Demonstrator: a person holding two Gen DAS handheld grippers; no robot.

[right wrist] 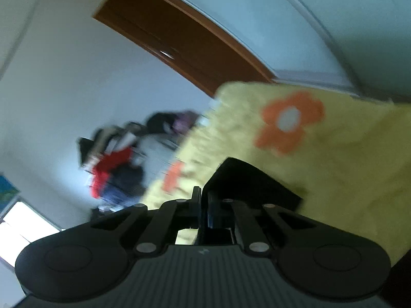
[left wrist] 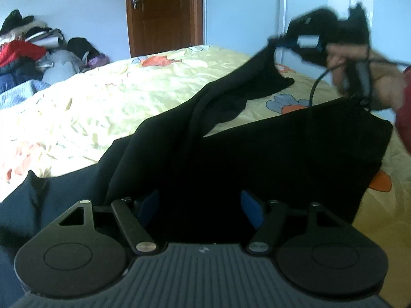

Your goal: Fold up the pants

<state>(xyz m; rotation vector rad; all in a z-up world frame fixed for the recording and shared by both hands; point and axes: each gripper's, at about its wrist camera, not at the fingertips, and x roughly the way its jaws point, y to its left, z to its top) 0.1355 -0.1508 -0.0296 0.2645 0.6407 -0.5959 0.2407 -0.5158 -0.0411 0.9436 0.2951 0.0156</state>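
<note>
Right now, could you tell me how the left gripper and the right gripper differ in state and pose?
The left gripper has its jaws spread wide over the black pants, low at the bed; the right gripper is shut on a pants edge. In the left wrist view the right gripper is raised, lifting cloth, and its own view is tilted and blurred. Both share the same black build.

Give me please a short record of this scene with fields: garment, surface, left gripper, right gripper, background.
garment: black pants, partly spread, one end lifted off the bed
surface: bed with yellow cartoon-print sheet
left gripper: jaws apart, dark cloth lying between them
right gripper: shut on a raised end of the pants, above the sheet
background: brown door; clothes pile against the wall
</note>
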